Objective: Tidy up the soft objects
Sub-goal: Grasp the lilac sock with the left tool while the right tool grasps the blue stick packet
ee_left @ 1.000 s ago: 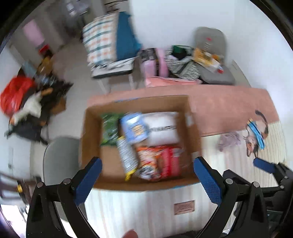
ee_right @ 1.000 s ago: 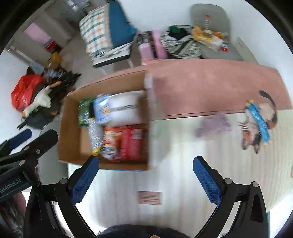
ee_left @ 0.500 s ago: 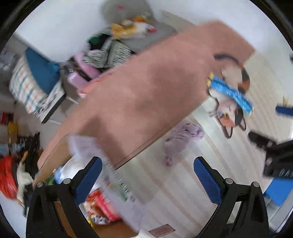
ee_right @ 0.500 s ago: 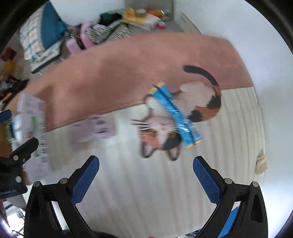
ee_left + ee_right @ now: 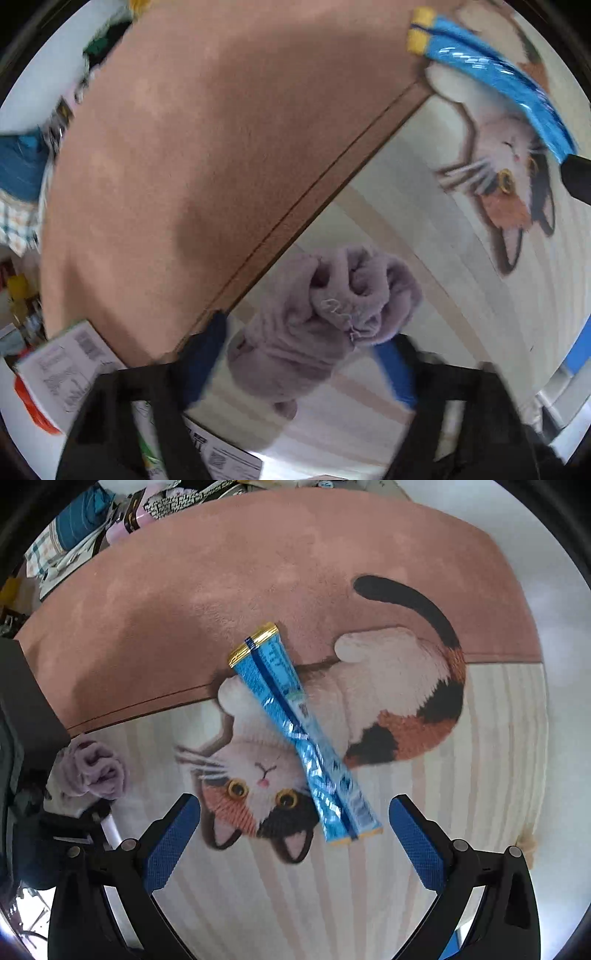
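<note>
Lilac and crumpled, the cloth [image 5: 325,325] lies on the striped part of the rug [image 5: 424,266], its near end between the spread fingers of the left gripper [image 5: 303,362]; whether the pads touch it is lost in blur. From the right wrist view the same cloth [image 5: 94,770] sits at nine o'clock. The right gripper [image 5: 293,836] hangs with fingers wide apart and nothing between them, the blue packet [image 5: 301,734] at twelve o'clock from them, lying slantwise across the cat picture [image 5: 332,738]. Half a second ago the cloth was well ahead of the left fingers; the packet has also drawn closer to the right ones.
</note>
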### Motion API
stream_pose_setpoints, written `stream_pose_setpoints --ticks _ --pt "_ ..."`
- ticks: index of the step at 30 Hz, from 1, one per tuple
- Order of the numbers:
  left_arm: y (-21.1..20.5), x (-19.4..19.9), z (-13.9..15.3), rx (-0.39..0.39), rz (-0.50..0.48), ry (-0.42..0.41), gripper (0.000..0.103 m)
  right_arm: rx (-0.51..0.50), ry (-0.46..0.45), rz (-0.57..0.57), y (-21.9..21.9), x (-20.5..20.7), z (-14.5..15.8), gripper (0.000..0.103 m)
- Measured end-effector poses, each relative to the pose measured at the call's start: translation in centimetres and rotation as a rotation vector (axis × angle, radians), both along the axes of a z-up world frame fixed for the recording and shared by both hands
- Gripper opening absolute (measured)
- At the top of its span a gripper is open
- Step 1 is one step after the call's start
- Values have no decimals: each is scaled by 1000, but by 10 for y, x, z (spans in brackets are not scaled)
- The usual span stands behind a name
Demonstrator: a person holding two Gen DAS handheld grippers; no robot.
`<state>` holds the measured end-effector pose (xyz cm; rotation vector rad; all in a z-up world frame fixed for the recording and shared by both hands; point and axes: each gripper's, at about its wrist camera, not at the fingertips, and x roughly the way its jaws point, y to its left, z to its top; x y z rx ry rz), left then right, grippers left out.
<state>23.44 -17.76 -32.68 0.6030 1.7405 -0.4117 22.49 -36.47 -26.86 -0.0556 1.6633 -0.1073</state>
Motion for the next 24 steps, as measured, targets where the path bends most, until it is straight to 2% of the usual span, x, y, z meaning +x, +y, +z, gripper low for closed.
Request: stream_pose_setpoints --ticks 2,4,7,9,10,11,12,13,15,19,24 --pt "12 11 2 -24 120 15 57 7 3 9 -4 8 -6 103" --pt "30 22 5 -67 264 47 57 18 15 5 -10 17 -14 103" --pt "73 36 5 -134 568 83 57 43 46 -25 -22 30 -28 103" --pt "93 37 5 -154 689 87 56 48 61 -33 -27 37 -36 94" --pt "99 36 3 -169 724 103 56 60 76 -39 -29 41 -42 91" --pt "102 35 0 -185 747 124 56 73 95 -47 -31 43 -48 83" --pt "103 33 -1 -189 744 123 57 90 114 -57 -33 44 -53 69" --pt "101 33 0 -181 720 111 57 103 135 -71 -34 44 -57 66" --pt "94 33 -2 -154 659 106 57 93 127 -73 -33 45 -54 40" --pt "73 39 -4 -114 582 102 60 194 149 -124 -31 49 -51 38" --pt "61 43 -5 -92 545 87 60 160 133 -114 -23 57 -52 42"
